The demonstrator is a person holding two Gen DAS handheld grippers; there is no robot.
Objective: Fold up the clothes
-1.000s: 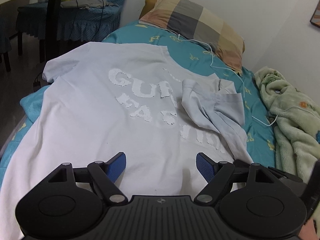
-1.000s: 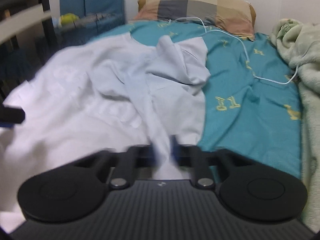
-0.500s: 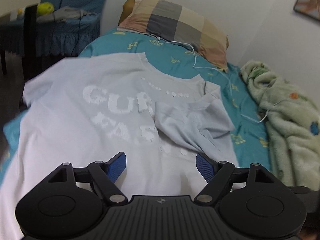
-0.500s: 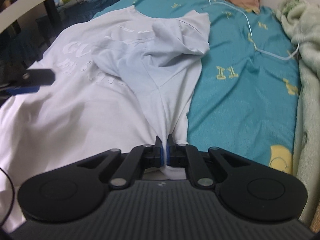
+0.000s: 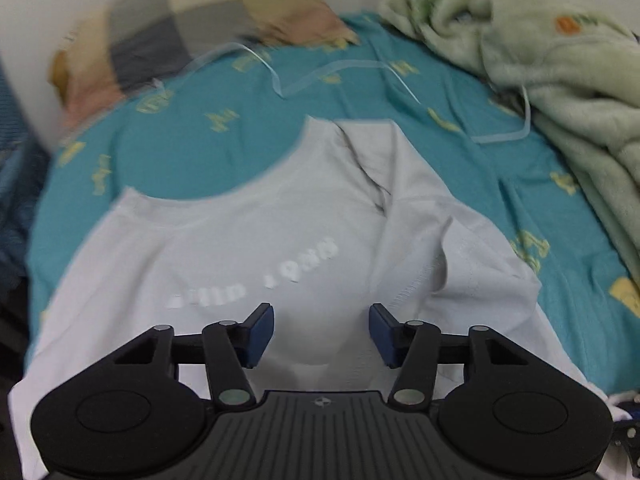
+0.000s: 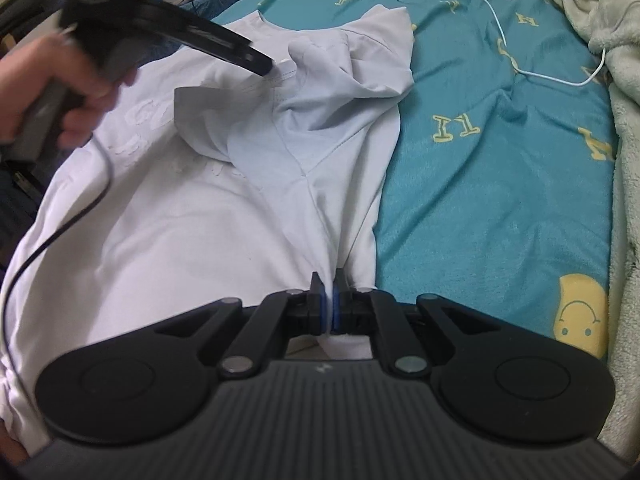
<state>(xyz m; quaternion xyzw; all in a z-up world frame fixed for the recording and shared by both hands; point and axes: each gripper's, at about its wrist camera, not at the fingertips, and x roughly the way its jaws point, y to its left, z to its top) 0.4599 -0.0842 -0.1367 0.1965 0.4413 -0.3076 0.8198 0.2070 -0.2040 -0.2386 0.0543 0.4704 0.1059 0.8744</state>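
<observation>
1. T-shirt (image 6: 160, 216): pale grey-white with raised white lettering, spread on the teal bedsheet (image 6: 500, 184). It covers the left part of the bed, well apart from the green blanket (image 6: 600, 20) on the far right.
2. Orientation: the neckline (image 5: 208, 204) faces the checked pillow (image 5: 192, 28) and the hem end lies nearest you. The long axis therefore runs from you towards the head of the bed.
3. Right sleeve (image 6: 360, 52): turned inward over the chest, bunched rather than flat. The right side of the body rises in a ridge from the fold down to your right tool.
4. Right gripper (image 6: 329, 308): your jaws are pressed together on a pinch of the shirt's right edge near the hem. In my judgement this anchors the lower end of the side fold, so the fold line stays parallel to the long axis.
5. Left gripper (image 5: 320, 330): your blue pads stand wide apart with nothing between them. In the right wrist view its tip (image 6: 260, 65) sits at the turned-in sleeve's hem, placed, I judge, to take or smooth that cloth.
6. Left hand (image 6: 60, 92): wrapped round the tool's handle, with its cable trailing across the shirt.
7. White cord (image 6: 520, 60): loose on the sheet beyond the shirt, apart from it.
</observation>
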